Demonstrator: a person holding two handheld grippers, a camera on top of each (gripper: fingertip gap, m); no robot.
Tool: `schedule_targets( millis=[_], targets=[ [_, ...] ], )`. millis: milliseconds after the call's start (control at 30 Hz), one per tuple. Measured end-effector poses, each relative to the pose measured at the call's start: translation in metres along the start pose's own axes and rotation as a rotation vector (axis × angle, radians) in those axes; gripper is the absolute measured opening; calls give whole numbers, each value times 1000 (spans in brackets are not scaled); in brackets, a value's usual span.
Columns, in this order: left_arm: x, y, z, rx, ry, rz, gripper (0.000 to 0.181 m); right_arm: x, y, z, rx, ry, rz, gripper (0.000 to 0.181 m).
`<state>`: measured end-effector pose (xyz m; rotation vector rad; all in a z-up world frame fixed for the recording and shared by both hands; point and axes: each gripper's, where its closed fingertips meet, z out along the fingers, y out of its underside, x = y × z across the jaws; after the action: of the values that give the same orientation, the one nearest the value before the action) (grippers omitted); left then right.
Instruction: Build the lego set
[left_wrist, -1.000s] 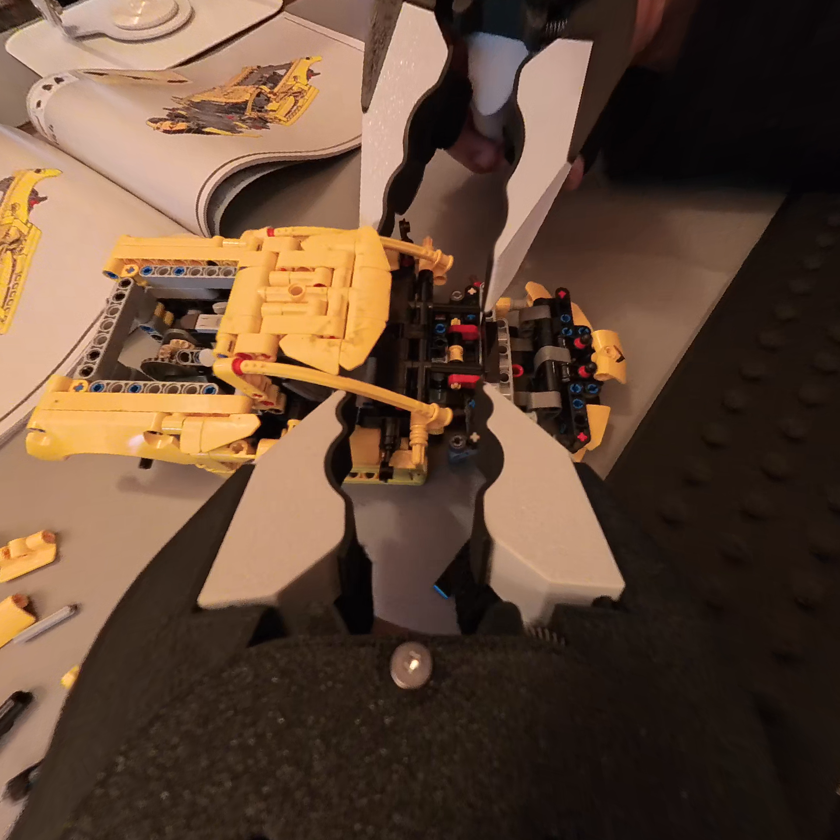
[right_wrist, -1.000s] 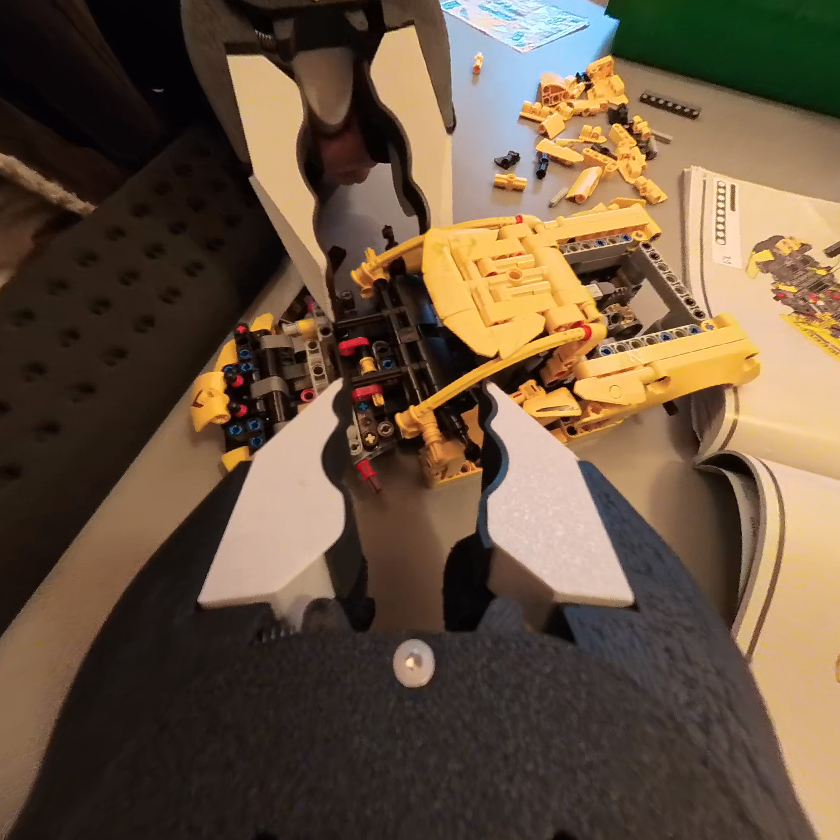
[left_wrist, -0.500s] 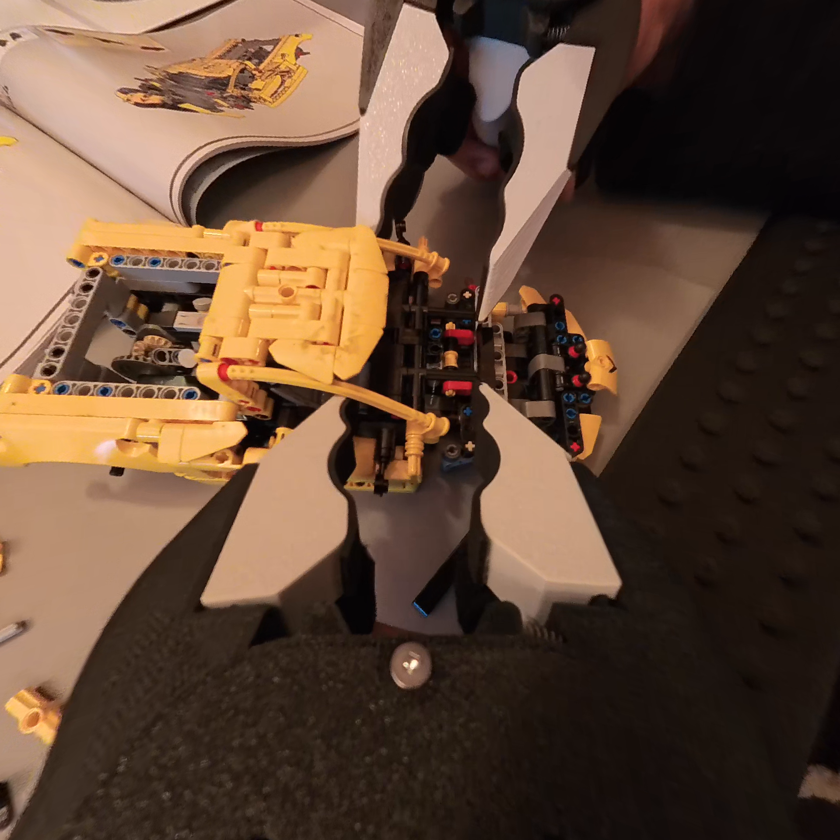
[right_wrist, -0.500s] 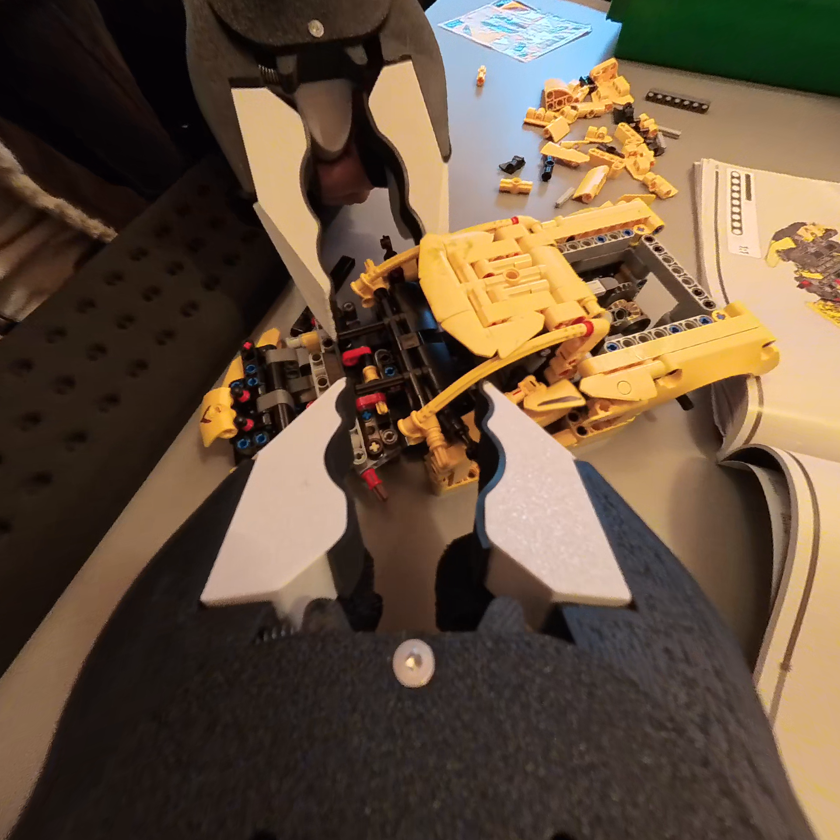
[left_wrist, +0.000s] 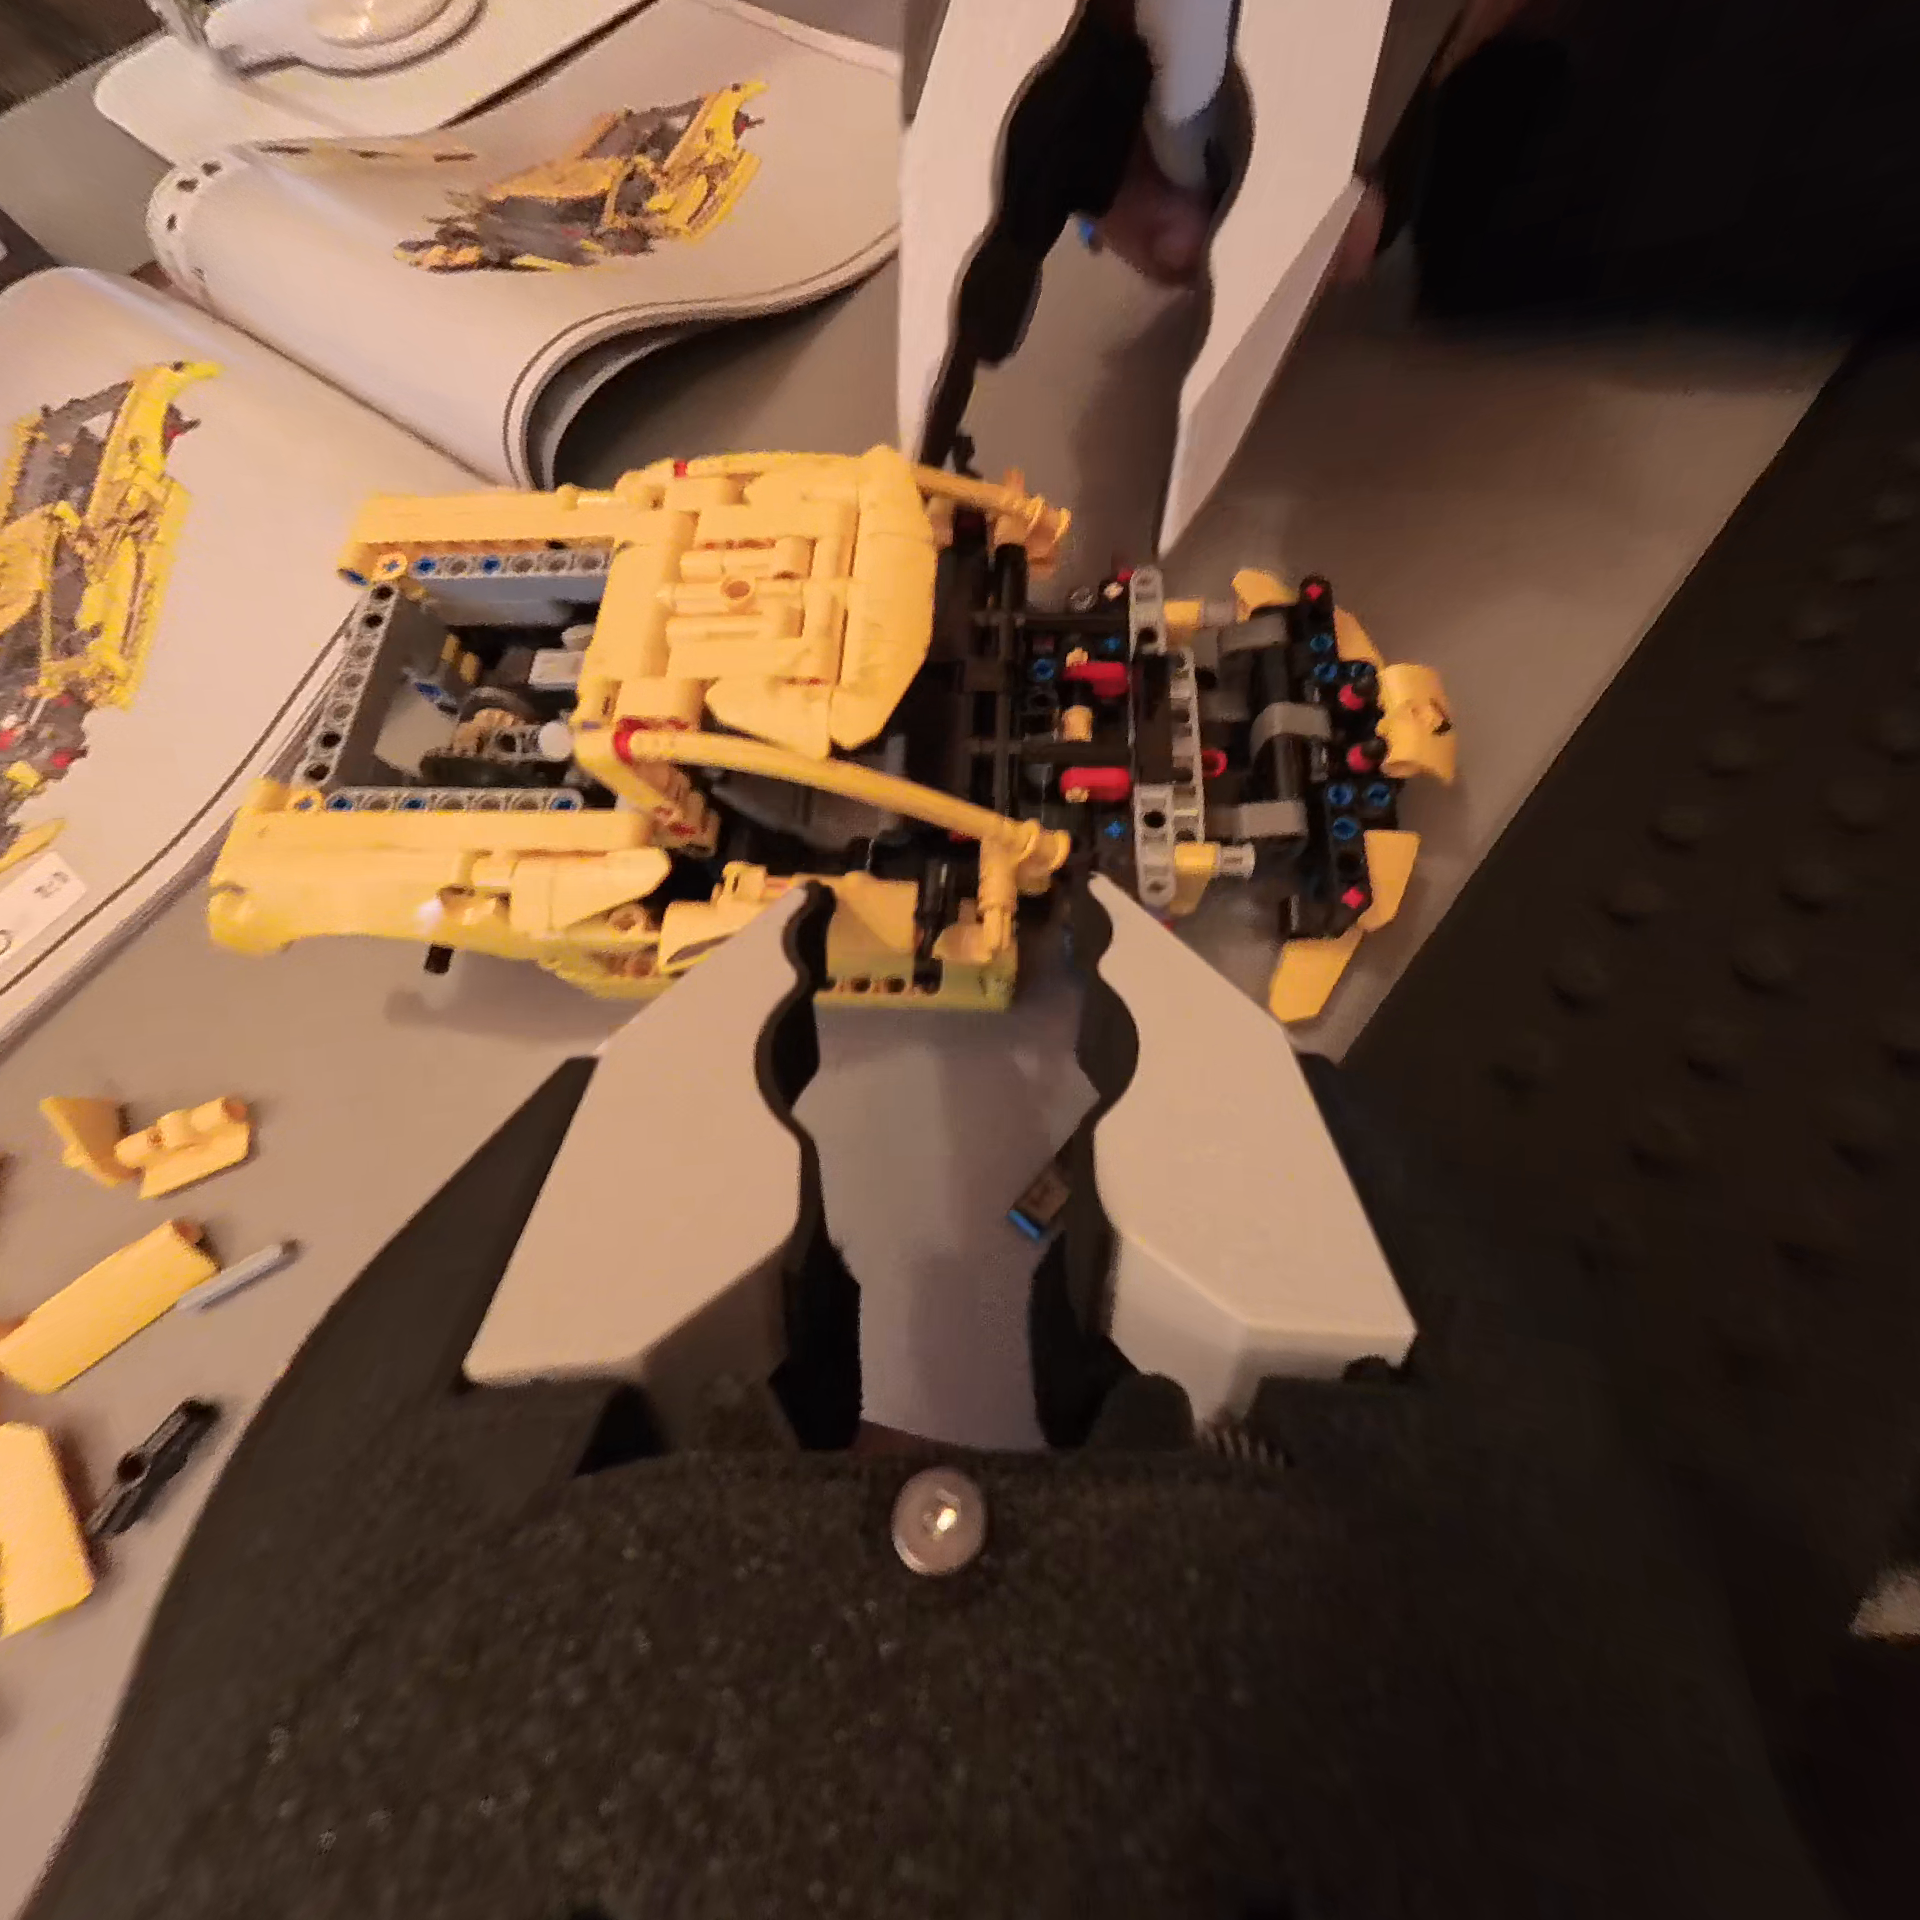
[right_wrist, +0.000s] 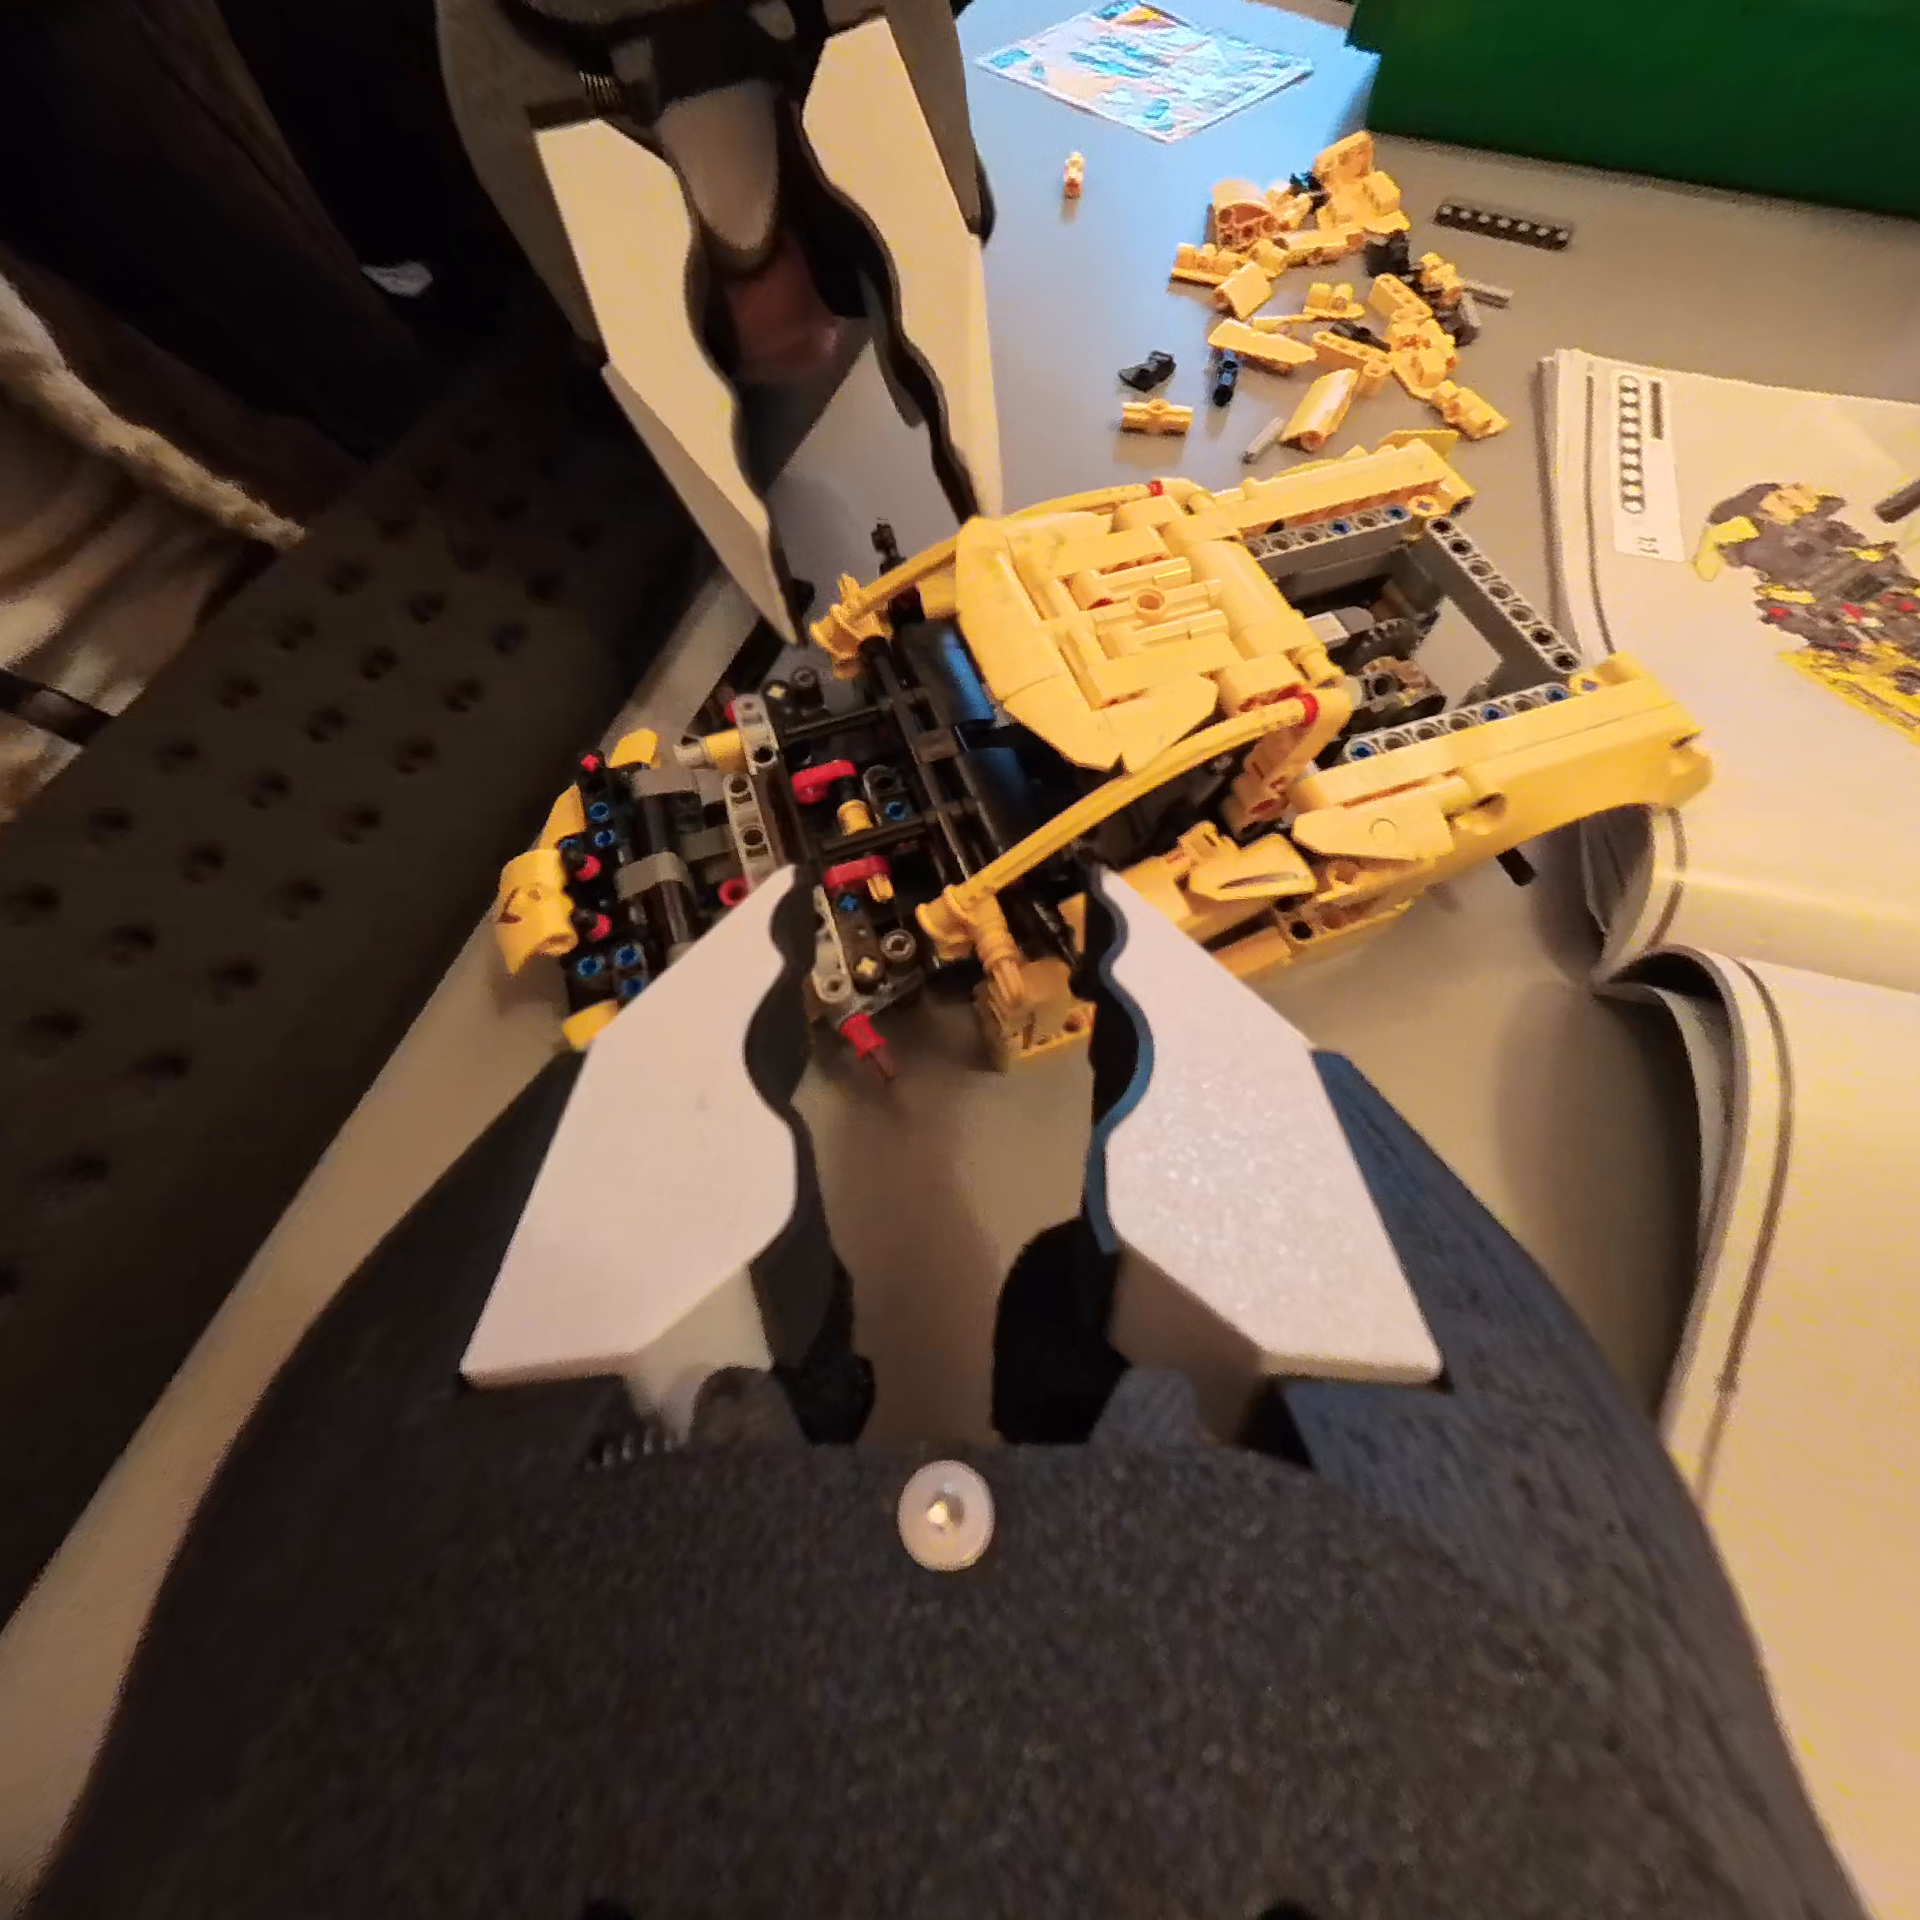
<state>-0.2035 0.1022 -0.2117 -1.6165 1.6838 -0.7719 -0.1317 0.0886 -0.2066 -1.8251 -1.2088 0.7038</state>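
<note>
The half-built yellow and black lego car (left_wrist: 769, 665) lies on the grey table (left_wrist: 1403, 468), its open black chassis with red and blue pins toward the table edge. My left gripper (left_wrist: 951, 899) is open and empty, its tips at the car's near side. My right gripper (left_wrist: 1044, 494) comes in from the far side, open and empty, tips just above the roof and chassis. In the right wrist view the car (right_wrist: 1122, 644) lies ahead of my right gripper (right_wrist: 940, 883), with the left gripper (right_wrist: 883, 566) opposite. A small black pin with a blue end (left_wrist: 1039, 1205) shows beside the left gripper's right finger.
Open instruction booklets (left_wrist: 582, 239) lie behind and left of the car, also in the right wrist view (right_wrist: 1766, 665). Loose yellow and black parts (right_wrist: 1340, 312) are piled farther back, a few (left_wrist: 145, 1143) near my left gripper. A dark studded mat (left_wrist: 1714, 935) borders the table edge. The grippers' ends are close to 8 centimetres from one another.
Both grippers have drawn back a little from the car. The right gripper's tip that rested on the chassis now sits just clear of it. Both stay open.
</note>
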Motion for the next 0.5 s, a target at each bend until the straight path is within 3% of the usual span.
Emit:
schedule_targets(
  millis=[267,500],
  targets=[
    [-10,4,-2,-7,-6,38,42,7,3,-2,-37,94,-61,25],
    [-7,0,7,-38,70,181,33,-8,9,-13,-36,131,34,31]
  ],
)
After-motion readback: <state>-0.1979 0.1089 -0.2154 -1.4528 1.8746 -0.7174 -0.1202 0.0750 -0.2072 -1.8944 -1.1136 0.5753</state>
